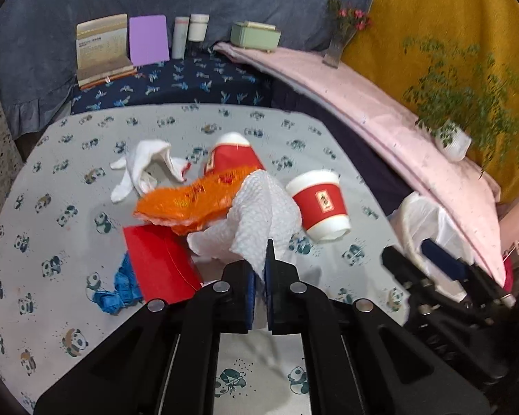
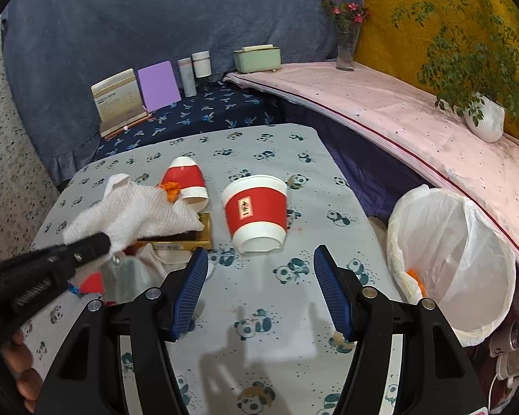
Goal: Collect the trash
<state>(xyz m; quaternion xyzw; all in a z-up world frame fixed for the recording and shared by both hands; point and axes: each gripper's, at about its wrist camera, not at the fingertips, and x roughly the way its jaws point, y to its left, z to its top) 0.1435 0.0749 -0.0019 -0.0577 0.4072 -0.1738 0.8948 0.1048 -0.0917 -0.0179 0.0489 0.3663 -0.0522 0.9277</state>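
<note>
Left gripper (image 1: 258, 269) pinches the paper towel (image 1: 259, 207), lifted off the table (image 1: 52, 173) for carrying. Right gripper (image 2: 259, 287) is wide open, empty, facing the cup (image 2: 256, 212); bin (image 2: 449, 259) lies right.

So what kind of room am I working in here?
Likely a home set up for recording: panda-print tablecloth, green potted plant in a white pot, white-lined trash bin beside the table.

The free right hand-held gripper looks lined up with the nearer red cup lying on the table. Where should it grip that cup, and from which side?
Grip the nearer cup across its red band, coming straight ahead from the open right hand-held gripper. The cup lies tipped with its narrower base toward the camera, so the round sides face both fingers.
</note>
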